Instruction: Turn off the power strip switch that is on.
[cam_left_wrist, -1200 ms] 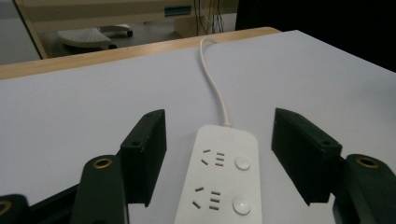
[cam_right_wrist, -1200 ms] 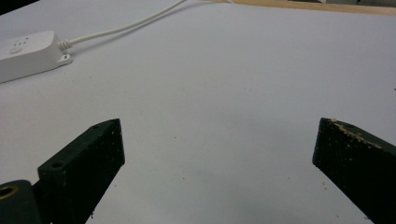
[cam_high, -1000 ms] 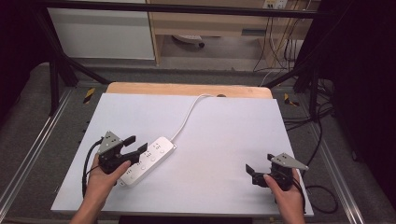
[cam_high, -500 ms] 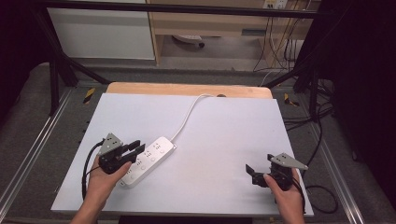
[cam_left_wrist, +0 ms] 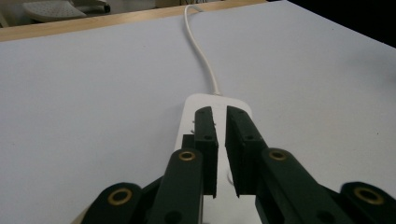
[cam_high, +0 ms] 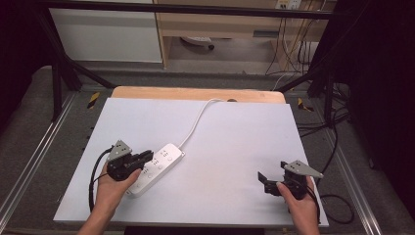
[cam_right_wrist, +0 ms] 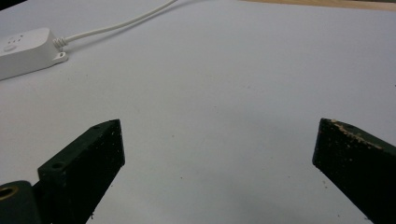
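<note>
Jaws of the left gripper have just been closing and now stand almost together, a thin gap between them and nothing clamped there; they hang low over the near half of the white power strip. Whether their tips touch its top face I cannot tell. In the left gripper view the strip shows just past the tips, and a small dark part sits beside the left jaw, too blurred to name. Over on the other side of the desk, the right gripper has its jaws spread wide and empty, resting near the front right corner, well apart from the strip.

The strip lies slantwise on the left front part of the desk. Its white cord runs from the far end up toward the wooden back edge.

The work in hand looks like pressing something on the strip's top, perhaps a switch, with the narrowed jaws used as one blunt tip. To do it well, I would keep the jaws nearly shut, bring them straight down on the button rather than at a slant, and press gently so the strip does not skid. The idle right gripper could steady the far end if it slides.
</note>
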Available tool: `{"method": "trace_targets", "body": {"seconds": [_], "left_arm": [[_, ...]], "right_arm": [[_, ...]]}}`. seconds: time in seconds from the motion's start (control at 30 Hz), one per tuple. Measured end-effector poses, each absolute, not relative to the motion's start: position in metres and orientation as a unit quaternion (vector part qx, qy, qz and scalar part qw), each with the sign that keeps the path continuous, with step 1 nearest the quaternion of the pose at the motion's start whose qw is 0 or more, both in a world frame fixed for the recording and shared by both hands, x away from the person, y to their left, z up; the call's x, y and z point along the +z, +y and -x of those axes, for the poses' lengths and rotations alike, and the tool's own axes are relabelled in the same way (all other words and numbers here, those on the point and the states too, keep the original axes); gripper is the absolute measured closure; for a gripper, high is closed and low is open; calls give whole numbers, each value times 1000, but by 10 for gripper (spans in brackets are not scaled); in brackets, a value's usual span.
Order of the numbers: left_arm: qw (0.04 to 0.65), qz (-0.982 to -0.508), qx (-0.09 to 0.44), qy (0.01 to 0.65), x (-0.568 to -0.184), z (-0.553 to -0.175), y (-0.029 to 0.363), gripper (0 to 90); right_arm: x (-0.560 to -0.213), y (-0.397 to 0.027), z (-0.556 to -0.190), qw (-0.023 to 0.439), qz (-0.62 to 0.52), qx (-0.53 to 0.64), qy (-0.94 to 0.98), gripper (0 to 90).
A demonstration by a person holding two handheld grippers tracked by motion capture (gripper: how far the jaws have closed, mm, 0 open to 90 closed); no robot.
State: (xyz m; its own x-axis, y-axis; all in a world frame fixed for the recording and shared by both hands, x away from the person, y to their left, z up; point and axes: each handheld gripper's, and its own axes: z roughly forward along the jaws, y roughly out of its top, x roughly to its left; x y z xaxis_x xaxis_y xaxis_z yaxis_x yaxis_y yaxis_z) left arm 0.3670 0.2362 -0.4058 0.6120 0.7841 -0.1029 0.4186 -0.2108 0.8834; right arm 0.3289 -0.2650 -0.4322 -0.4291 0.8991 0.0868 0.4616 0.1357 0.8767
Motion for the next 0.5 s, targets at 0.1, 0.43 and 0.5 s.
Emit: {"method": "trace_targets", "body": {"seconds": [0.1, 0.43, 0.5], "left_arm": [[484, -758, 186, 396, -407, -367, 235, 843], [479, -766, 176, 391, -411, -367, 230, 875], [479, -767, 174, 390, -412, -367, 229, 878]], "right_arm": [[-433, -265, -329, 241, -478, 452, 714, 29], [-434, -266, -330, 241, -478, 450, 715, 29], [-434, -266, -331, 242, -477, 450, 715, 29]]}}
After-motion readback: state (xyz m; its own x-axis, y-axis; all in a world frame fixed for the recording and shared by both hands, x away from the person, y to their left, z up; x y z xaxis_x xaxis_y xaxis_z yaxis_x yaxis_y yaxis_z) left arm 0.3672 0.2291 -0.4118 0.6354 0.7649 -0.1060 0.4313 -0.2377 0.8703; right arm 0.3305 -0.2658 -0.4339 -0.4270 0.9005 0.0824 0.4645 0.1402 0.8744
